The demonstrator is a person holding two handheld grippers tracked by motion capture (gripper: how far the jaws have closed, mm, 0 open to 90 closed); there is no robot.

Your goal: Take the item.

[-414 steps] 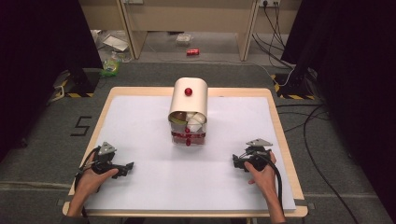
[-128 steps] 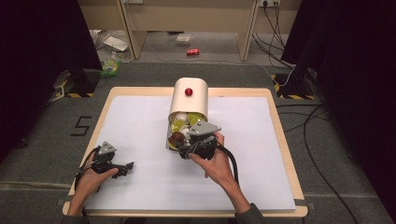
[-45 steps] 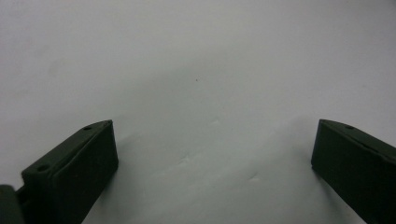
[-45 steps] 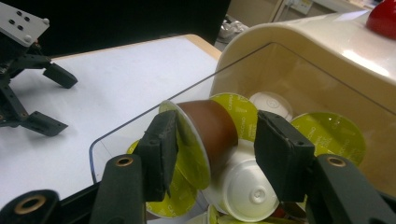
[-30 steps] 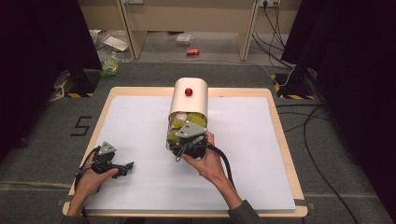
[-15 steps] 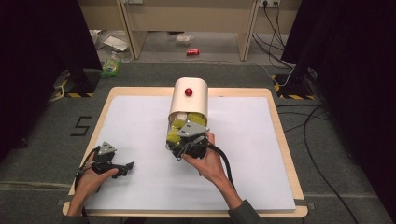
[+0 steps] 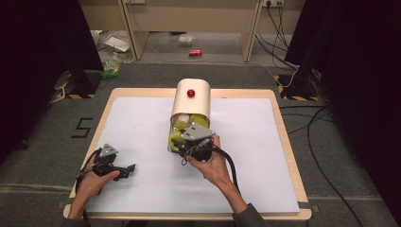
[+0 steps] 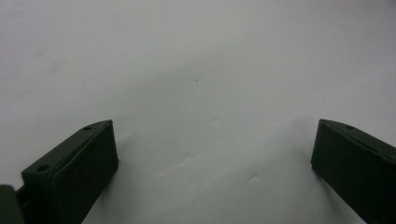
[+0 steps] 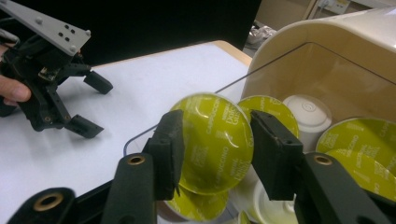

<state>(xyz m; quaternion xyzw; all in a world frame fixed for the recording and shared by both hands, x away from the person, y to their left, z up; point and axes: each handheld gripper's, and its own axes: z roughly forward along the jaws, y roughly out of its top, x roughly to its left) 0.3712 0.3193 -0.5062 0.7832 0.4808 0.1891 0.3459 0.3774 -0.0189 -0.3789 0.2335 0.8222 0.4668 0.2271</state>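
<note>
In the high view, your right gripper (image 7: pixel 185 143) sits mid-frame at the mouth of the cream, round-topped capsule dispenser (image 7: pixel 190 99). Your left gripper (image 7: pixel 124 170) rests lower left, well apart, so the right one is far nearer.

In the left gripper view, the jaws stand wide over the bare white table sheet (image 8: pixel 196 70).

In the right gripper view, your jaws have just been closing and now clamp the yellow-green foil-lidded coffee capsule (image 9: pixel 215 140) by its sides, foil face toward you at frame centre, over the dispenser's clear tray.

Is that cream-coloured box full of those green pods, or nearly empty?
Well stocked, fullness unclear: the box holds several green-lidded pods and white ones; the right gripper has just been closing on one pod.
</note>
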